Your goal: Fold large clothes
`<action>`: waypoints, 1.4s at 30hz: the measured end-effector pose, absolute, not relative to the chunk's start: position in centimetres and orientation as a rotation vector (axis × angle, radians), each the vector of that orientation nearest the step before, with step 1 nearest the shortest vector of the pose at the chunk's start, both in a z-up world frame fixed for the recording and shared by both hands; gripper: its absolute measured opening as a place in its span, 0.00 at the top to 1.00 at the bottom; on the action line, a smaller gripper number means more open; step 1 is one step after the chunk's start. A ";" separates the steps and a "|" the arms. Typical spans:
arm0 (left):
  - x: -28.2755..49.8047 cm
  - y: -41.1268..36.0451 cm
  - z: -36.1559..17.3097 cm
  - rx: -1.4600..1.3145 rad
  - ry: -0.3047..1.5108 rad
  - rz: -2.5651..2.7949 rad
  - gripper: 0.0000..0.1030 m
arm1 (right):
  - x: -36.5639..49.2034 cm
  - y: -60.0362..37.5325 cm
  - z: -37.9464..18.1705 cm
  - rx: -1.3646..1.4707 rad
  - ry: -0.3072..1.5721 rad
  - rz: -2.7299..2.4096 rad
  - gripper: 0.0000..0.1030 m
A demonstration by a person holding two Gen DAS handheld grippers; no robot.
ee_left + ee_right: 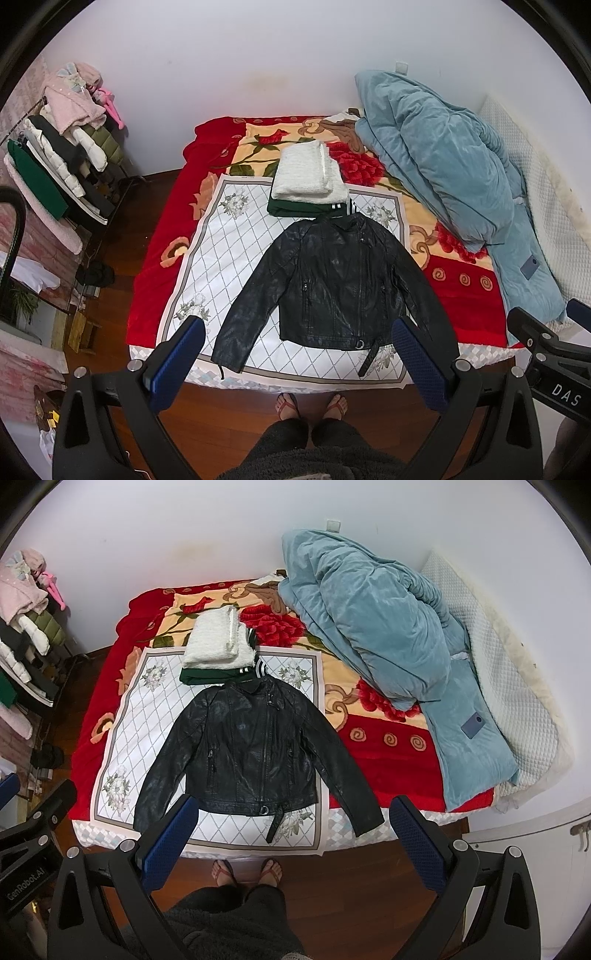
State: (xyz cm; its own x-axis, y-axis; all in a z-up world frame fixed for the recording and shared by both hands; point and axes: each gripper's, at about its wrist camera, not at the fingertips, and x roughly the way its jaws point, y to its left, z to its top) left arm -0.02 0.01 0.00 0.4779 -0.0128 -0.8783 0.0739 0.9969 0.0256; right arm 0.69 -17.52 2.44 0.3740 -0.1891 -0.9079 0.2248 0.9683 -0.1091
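Observation:
A black leather jacket (332,284) lies flat, front up, sleeves spread, on a white diamond-patterned cloth (221,251) on the bed; it also shows in the right wrist view (251,753). Behind its collar sits a stack of folded clothes: a white fluffy garment (306,173) on a green one (295,208). My left gripper (299,328) is open and empty, held high above the bed's near edge. My right gripper (293,808) is open and empty, held high beside it. Neither touches the jacket.
A red floral blanket (166,221) covers the bed. A bunched blue quilt (443,162) lies along the right side. A rack piled with clothes (62,162) stands at the left. The person's feet in sandals (312,404) stand on the wooden floor.

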 end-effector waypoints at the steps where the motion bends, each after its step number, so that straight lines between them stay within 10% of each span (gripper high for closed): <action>1: 0.0 0.0 0.0 0.062 1.072 -0.053 0.00 | 0.7 -17.5 2.4 0.035 1.157 -0.265 0.00; 42: 0.9 0.4 0.9 0.062 1.064 -0.058 0.00 | 0.4 -15.6 3.3 0.031 1.151 -0.262 0.00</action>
State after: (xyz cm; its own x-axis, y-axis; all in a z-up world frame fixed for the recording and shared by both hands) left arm 0.94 0.42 0.90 0.4841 -0.0176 -0.8748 0.0770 0.9968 0.0226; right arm 0.37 -15.64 3.31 0.3807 -0.1896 -0.9050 0.2212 0.9690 -0.1099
